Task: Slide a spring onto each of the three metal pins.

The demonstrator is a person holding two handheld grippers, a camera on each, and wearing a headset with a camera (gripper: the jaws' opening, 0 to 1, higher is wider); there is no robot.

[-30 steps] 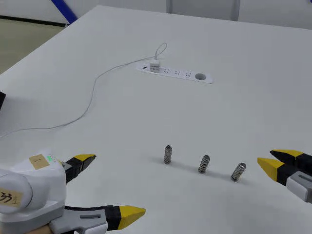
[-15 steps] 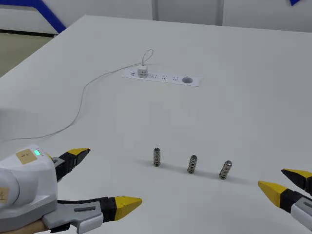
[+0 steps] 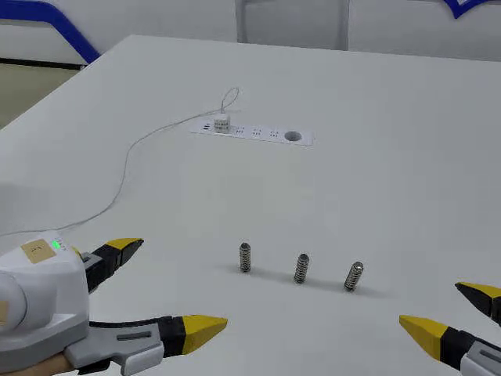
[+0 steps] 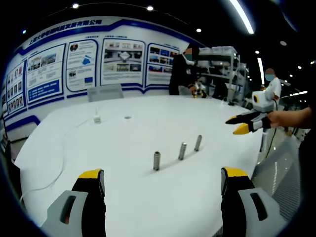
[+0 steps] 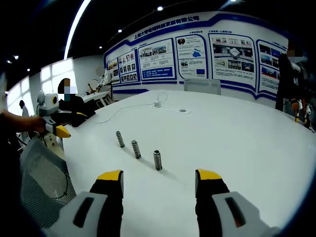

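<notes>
Landmark: power strip (image 3: 250, 133), lying flat far out on the white tabletop (image 3: 391, 180). A thin cable (image 3: 125, 168) trails from its left end toward the near edge.

Row of three pins (image 3: 301, 269) stands upright well to the near side of the power strip, roughly in line with its right end, with a gap between each pin. Each shows coils up its length under a smooth cap. Springs (image 3: 245, 258) look to be on all three already. Task reads as done or nearly so; too small to check seating.

Left gripper (image 3: 176, 283): near side of the power strip, off to its left, jaws spread wide, nothing between them. Right gripper (image 3: 434, 305): near side of the power strip, off to its right, jaws likewise parted and empty. Neither touches a pin.

Handling, as judged: springs light and small, give under squeeze, likely to flick out of a hard pinch. Take one across mid-coil with gentle pressure, axis kept upright. Pins seem to stand free, so a nudge may topple them
</notes>
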